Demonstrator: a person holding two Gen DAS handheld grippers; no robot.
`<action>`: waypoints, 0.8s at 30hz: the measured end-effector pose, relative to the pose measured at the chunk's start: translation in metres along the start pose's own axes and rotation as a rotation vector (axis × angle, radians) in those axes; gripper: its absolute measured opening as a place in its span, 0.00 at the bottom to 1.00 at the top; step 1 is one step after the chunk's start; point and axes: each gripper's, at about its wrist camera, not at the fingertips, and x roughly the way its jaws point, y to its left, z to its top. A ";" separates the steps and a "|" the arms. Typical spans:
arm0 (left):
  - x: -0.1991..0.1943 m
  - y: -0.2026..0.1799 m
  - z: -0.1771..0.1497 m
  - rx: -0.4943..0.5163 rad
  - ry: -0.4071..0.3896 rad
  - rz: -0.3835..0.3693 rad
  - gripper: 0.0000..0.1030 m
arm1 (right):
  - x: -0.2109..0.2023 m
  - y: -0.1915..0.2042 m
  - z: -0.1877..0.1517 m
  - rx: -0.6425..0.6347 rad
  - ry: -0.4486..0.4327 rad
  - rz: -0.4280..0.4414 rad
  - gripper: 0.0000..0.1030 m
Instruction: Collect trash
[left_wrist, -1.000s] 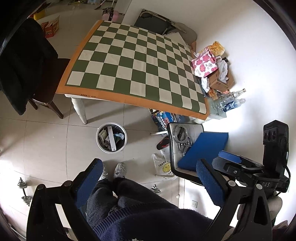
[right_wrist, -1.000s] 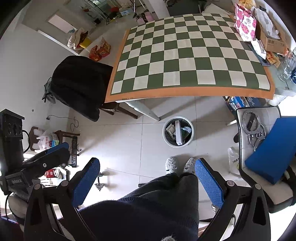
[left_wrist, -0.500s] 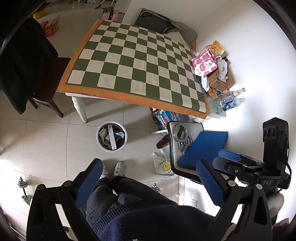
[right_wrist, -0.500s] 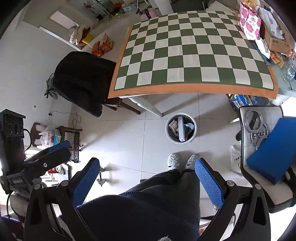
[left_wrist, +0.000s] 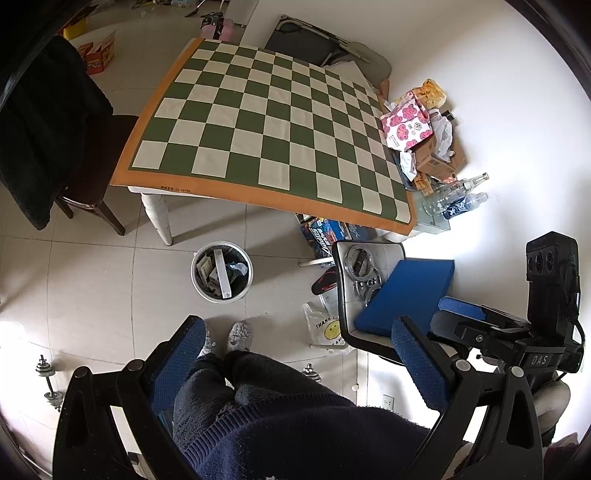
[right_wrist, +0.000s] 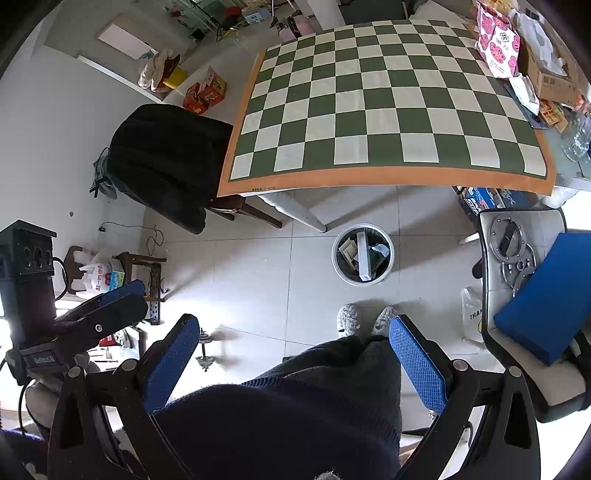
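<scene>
A white trash bin (left_wrist: 221, 271) stands on the tiled floor in front of the table and holds a long white box, cartons and crumpled paper; the right wrist view also shows the bin (right_wrist: 362, 254). The checkered tablecloth (left_wrist: 273, 129) is bare except for a heap at its far right: a pink flowered bag (left_wrist: 406, 127), a cardboard box (left_wrist: 436, 158) and bottles (left_wrist: 458, 199). My left gripper (left_wrist: 295, 354) is open and empty, high above the person's legs. My right gripper (right_wrist: 295, 358) is likewise open and empty.
The person's slippered feet (left_wrist: 240, 336) stand just short of the bin. A chair (left_wrist: 341, 295) with a blue cushion and metal rings is to the right, with a smiley plastic bag (left_wrist: 325, 328) beside it. A coat-draped chair (left_wrist: 44, 129) is at the left. Dumbbells (left_wrist: 48, 376) lie on the floor.
Both views have drifted slightly; in the right wrist view the table and bin have slid a little up and to the right. Both grippers stay open and empty.
</scene>
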 end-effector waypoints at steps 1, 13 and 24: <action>0.000 0.000 -0.001 -0.002 0.000 -0.001 1.00 | 0.000 0.000 0.000 -0.003 0.001 -0.002 1.00; 0.002 -0.006 0.005 0.013 0.009 -0.011 1.00 | -0.002 -0.003 0.000 0.025 0.003 0.029 1.00; 0.000 -0.015 0.008 0.009 0.000 -0.028 1.00 | -0.003 -0.003 0.001 0.034 0.005 0.042 1.00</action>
